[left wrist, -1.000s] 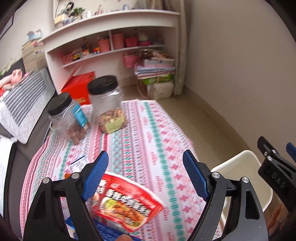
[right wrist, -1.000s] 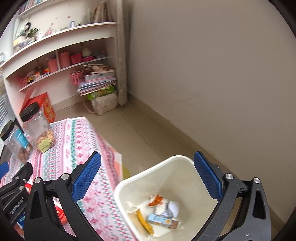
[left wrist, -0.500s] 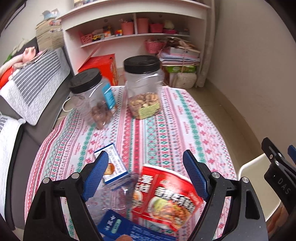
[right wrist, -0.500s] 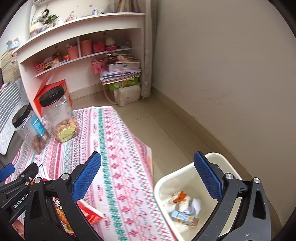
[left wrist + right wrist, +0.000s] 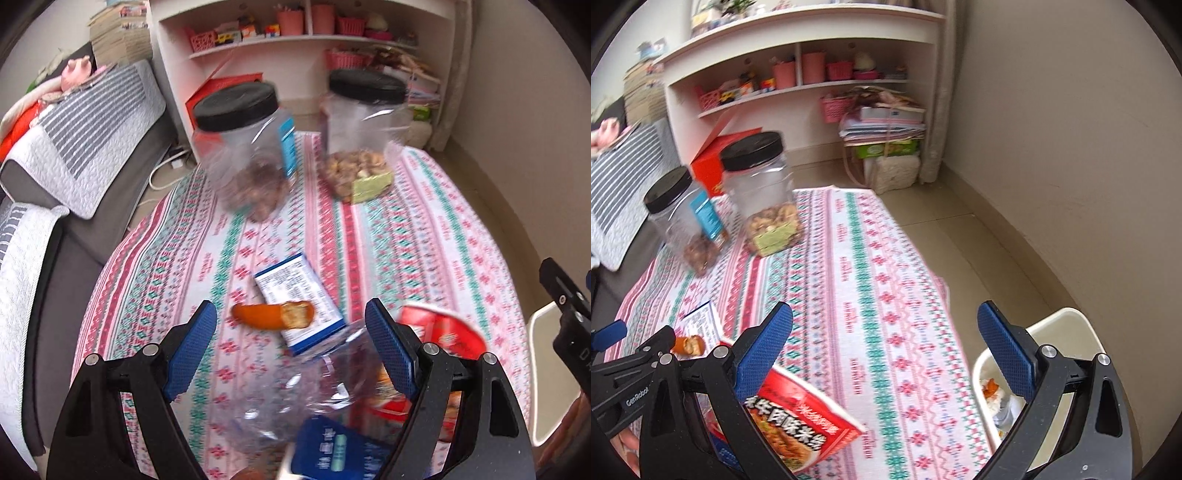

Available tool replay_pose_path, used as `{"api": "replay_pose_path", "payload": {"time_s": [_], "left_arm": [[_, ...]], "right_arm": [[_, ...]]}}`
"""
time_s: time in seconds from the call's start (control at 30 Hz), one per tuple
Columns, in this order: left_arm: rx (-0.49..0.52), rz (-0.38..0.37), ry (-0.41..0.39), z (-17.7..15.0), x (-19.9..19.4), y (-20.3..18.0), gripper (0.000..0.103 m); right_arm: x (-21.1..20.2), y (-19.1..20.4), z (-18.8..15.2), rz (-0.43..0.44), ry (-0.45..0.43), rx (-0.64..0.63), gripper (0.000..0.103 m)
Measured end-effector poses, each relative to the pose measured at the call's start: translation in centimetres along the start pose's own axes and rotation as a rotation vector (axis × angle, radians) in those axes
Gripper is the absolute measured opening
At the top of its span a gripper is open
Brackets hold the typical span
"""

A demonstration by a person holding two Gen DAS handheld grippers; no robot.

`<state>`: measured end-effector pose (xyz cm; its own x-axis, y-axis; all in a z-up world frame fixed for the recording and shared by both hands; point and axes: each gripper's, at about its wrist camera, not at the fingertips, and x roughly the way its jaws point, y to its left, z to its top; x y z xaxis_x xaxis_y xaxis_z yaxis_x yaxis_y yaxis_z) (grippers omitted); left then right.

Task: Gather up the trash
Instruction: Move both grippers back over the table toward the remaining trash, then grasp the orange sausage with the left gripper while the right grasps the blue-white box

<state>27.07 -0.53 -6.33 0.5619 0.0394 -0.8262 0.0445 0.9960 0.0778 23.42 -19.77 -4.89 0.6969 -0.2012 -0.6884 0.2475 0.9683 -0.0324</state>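
between my left tongs' (image 5: pixel 288 347) gaping, empty jaws lie a crumpled clear bottle (image 5: pixel 295 384), orange peel (image 5: pixel 273 314) and small carton (image 5: pixel 301 299), my right tongs (image 5: pixel 886 343) equally agape over the red packet (image 5: pixel 801 421), bin (image 5: pixel 1067 332) beside, jars (image 5: pixel 251 147) beyond.

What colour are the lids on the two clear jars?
Black, both jar lids; the left wrist view shows them best.

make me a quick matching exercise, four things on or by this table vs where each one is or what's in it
1. orange peel
2. white bin
3. green-labelled jar
4. red noodle packet

a. on the floor beside the table
b. far end of the tablecloth, holding nuts
c. against the blue-and-white carton
d. near edge of the table, by the right gripper's fingers

Pairs: 1-c, 2-a, 3-b, 4-d
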Motion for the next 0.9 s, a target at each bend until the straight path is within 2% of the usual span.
{"api": "replay_pose_path", "payload": {"time_s": [0.13,0.37,0.47,0.63,0.7,0.77,0.9], "left_arm": [[0.059,0.011,0.058,0.2,1.2,1.3,0.080],[0.229,0.033,0.191,0.5,5.0,3.9,0.080],[0.279,0.017,0.239,0.2,6.4,4.4,0.079],[0.391,0.032,0.254,-0.9,8.5,3.7,0.073],[0.435,0.017,0.236,-1.3,9.0,3.0,0.068],[0.470,-0.008,0.204,-1.4,9.1,2.4,0.055],[0.525,-0.051,0.152,-1.7,8.7,1.6,0.047]], "right_arm": [[0.5,1.9,0.0,0.033,0.023,-0.053,0.096],[0.8,3.6,0.3,0.076,0.050,-0.104,0.096],[1.2,4.1,0.4,0.086,0.068,-0.130,0.096],[1.9,4.5,0.4,0.091,0.085,-0.154,0.096],[2.2,4.7,0.4,0.096,0.098,-0.162,0.096],[2.5,4.9,0.4,0.101,0.108,-0.173,0.096],[2.9,5.6,0.3,0.121,0.115,-0.200,0.096]]}}
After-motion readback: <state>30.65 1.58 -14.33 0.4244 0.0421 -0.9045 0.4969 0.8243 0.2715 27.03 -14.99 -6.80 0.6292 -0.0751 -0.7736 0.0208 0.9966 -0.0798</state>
